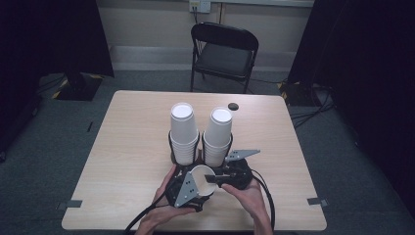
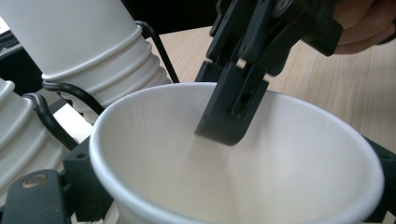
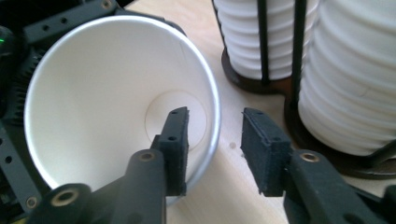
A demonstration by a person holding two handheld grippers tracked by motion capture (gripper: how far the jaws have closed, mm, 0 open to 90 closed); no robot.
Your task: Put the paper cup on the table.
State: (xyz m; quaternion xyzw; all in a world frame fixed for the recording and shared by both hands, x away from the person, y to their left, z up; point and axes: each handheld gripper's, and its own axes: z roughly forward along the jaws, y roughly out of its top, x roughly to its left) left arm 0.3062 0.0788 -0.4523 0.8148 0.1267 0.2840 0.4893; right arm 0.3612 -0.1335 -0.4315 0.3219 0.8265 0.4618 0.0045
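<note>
Fingers of the right gripper (image 3: 215, 149) are standing apart, straddling the white paper cup's (image 3: 102, 102) rim without pressing it, one inside. Left gripper (image 1: 188, 188) is clamping that tilted cup just before two cup stacks (image 1: 201, 134) on the wooden table (image 1: 127, 147).

Two stacks of white paper cups (image 1: 184, 133) (image 1: 217, 137) stand on one wooden table (image 1: 127, 147), each in its own black wire holder; how many cups each holds cannot be told. One loose paper cup (image 1: 201, 179), two grippers (image 1: 188, 188) (image 1: 215, 180), one folding chair (image 1: 222, 54), one small dark disc (image 1: 233, 106)
</note>
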